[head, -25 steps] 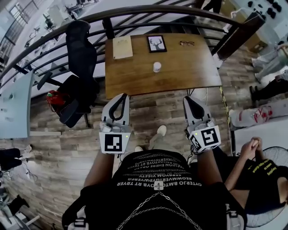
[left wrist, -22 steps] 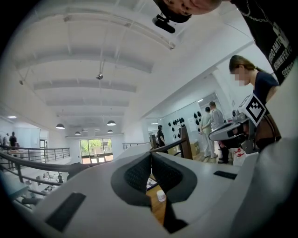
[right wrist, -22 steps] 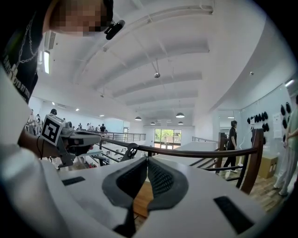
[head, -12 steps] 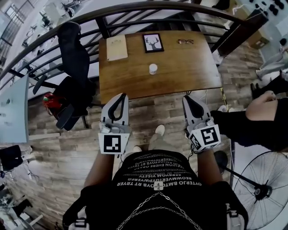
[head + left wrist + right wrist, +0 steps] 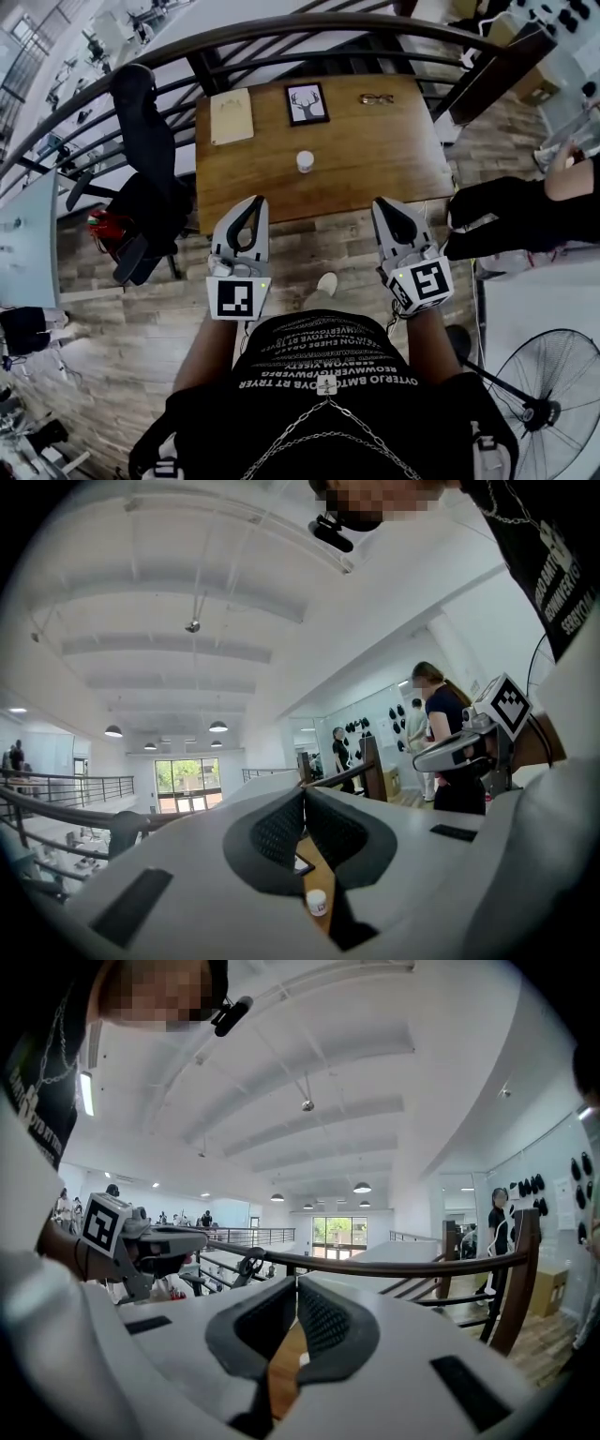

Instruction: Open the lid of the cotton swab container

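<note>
Both tools clenched, nothing in either. My left gripper (image 5: 253, 201) sits left of ctr in the head view. In the left gripper view its jaws are pressed together, no gap, no obj between. My right gripper (image 5: 382, 202) is right of ctr, same story: jaws closed on each other, empty. Both tips line up w/ the near edge of the brown wooden table (image 5: 394, 155) in frame.

The small white cylindrical cotton swab container (image 5: 305, 161) stands upright approx mid-table, upper ctr of frame. It's well apart from both grippers and falls between their two lines. It also shows in the left gripper view, bottom ctr, just under the closed jaws (image 5: 318, 902). Too small to read lid detail.

Rest of the table:
- black-framed deer picture (image 5: 307, 103), far edge
- tan notepad (image 5: 232, 116), far-left corner
- pair of glasses (image 5: 377, 98), far right

A black office chair (image 5: 150, 150) stands left of the table. A dark curved railing (image 5: 281, 26) arcs across the top of frame. A person's black sleeve (image 5: 520, 216) is at the right edge. A pedestal fan (image 5: 553, 394) is lower right.
</note>
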`<state>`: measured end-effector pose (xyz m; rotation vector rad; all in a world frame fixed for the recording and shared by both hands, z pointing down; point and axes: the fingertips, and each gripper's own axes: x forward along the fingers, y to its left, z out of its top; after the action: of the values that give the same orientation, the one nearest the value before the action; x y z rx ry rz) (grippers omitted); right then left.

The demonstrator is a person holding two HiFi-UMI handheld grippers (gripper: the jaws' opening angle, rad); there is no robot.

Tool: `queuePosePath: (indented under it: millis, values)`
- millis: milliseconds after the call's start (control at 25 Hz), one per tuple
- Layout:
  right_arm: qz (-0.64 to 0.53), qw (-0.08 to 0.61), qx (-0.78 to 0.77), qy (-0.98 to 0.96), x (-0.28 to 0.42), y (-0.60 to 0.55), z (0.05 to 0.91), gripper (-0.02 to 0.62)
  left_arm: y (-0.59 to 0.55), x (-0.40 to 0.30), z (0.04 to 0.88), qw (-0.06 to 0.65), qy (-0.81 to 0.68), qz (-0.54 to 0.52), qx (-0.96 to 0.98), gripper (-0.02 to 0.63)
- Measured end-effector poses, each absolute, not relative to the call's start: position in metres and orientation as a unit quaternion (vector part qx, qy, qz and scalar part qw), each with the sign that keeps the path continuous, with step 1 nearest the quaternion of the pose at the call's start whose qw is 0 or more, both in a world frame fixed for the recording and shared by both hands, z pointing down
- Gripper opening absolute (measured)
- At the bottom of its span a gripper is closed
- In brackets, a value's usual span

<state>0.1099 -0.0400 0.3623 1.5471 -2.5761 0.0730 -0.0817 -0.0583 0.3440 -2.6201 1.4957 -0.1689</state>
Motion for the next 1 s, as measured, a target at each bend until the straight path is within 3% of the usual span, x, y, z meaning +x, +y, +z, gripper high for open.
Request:
queuePosePath:
  millis: [1000]
  values:
    - [0.027, 0.058, 0.490, -0.869, 0.185, -0.099, 0.374, 0.017, -0.094, -0.034, 0.373, 0.063, 0.538, -0.089, -0.836, 0.029]
